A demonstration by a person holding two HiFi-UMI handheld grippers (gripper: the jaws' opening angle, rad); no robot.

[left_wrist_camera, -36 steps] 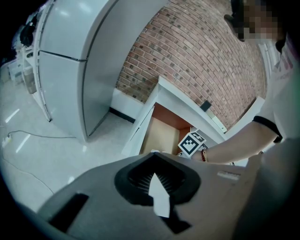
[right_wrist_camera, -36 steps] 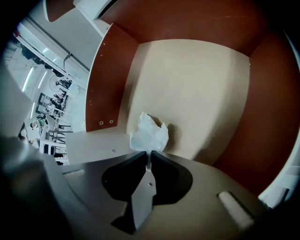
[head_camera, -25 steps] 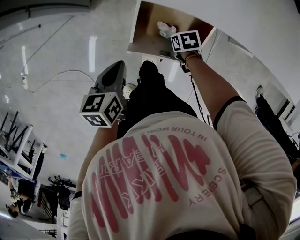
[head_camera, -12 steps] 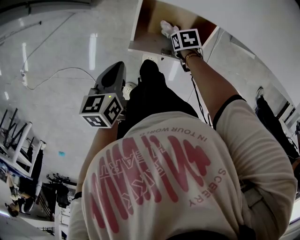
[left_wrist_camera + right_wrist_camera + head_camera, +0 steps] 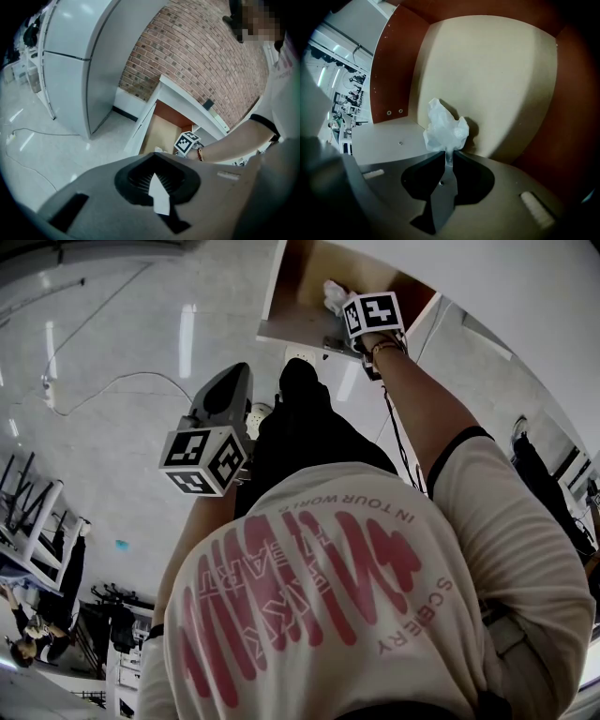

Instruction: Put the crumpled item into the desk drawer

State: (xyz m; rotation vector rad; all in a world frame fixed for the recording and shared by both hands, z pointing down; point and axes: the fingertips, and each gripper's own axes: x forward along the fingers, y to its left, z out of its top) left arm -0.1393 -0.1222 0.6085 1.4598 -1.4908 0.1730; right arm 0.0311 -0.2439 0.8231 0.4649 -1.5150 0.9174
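The crumpled white item [image 5: 445,129] rests on the pale bottom of the open desk drawer [image 5: 497,70]. A thin tail of it is still caught between the tips of my right gripper [image 5: 449,157], whose jaws are opening. In the head view the right gripper [image 5: 342,306] reaches into the drawer [image 5: 291,296] beside the crumpled item [image 5: 333,296]. My left gripper [image 5: 234,371] hangs over the floor, well short of the drawer. Its jaws [image 5: 154,155] are shut with nothing in them. The left gripper view shows the drawer [image 5: 161,133] from behind.
The drawer has red-brown side walls [image 5: 396,70] and sits under a white desk top [image 5: 525,287]. A cable [image 5: 112,390] lies on the glossy white floor. A tall white cabinet [image 5: 70,70] and a brick wall [image 5: 197,56] stand behind. The person's dark trouser leg [image 5: 300,427] is below the drawer.
The right gripper has pushed a little deeper into the drawer with the crumpled item. The left gripper has stayed where it was.
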